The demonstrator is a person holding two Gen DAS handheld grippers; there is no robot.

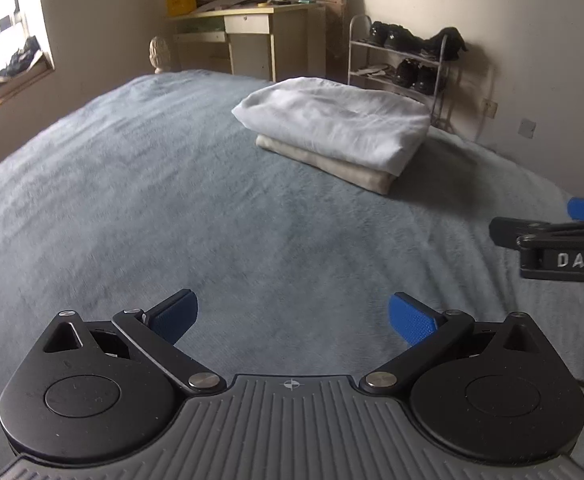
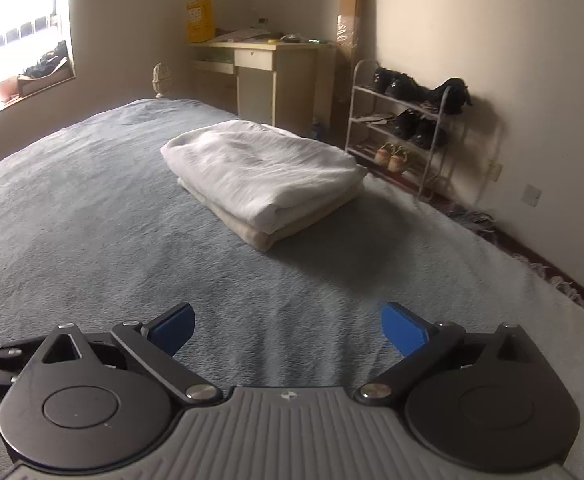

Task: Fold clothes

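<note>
Left wrist view is showing the left gripper gaping wide, holding nothing. Right gripper is likewise spread, empty, facing folded clothes lying on the bed.

Folded clothes: two, stacked — a white piece on top of a cream piece (the cream one shows only at its edges)
Grippers: two — the left gripper and the right gripper, each with two blue pads, jaws spread wide, nothing between them
Beds: one, under a grey-blue blanket
Desks: one, against the far wall
Shoe racks: one, three shelves
Shoes on the rack: dark ones on the upper two shelves (exact number unclear), one pale pair on the lowest
Windows: one
</note>
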